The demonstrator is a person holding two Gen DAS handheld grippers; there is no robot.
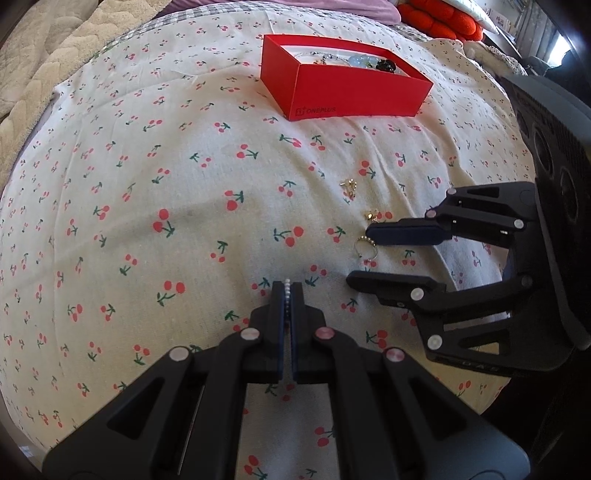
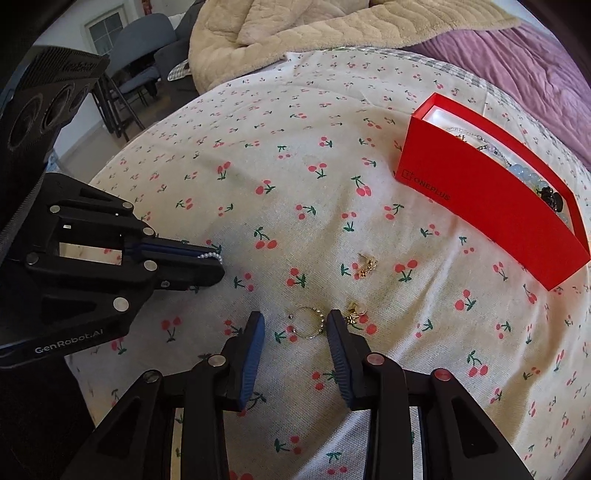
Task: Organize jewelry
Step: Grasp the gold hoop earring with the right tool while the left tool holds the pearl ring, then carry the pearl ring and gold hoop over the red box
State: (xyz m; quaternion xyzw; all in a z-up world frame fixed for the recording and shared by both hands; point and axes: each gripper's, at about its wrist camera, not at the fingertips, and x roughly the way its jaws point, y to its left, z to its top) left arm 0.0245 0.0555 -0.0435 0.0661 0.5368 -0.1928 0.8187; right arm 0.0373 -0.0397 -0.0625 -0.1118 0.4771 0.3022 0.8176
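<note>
My left gripper (image 1: 287,290) is shut on a small pearl piece (image 1: 287,291); it also shows in the right wrist view (image 2: 218,262) with the pearls (image 2: 210,255) at its tip. My right gripper (image 2: 295,325) is open, its fingers on either side of a beaded ring (image 2: 308,323) on the cherry-print cloth; the left wrist view shows it (image 1: 360,254) around that ring (image 1: 365,245). Two gold earrings (image 2: 367,264) (image 2: 354,312) lie close by. A red box (image 2: 491,192) holds several pieces of jewelry.
The cherry-print cloth (image 1: 147,184) covers a bed. A beige blanket (image 2: 332,33) and purple cover (image 2: 517,66) lie behind. Red cushions (image 1: 439,18) sit at the far right in the left wrist view. Chairs (image 2: 140,55) stand beyond the bed.
</note>
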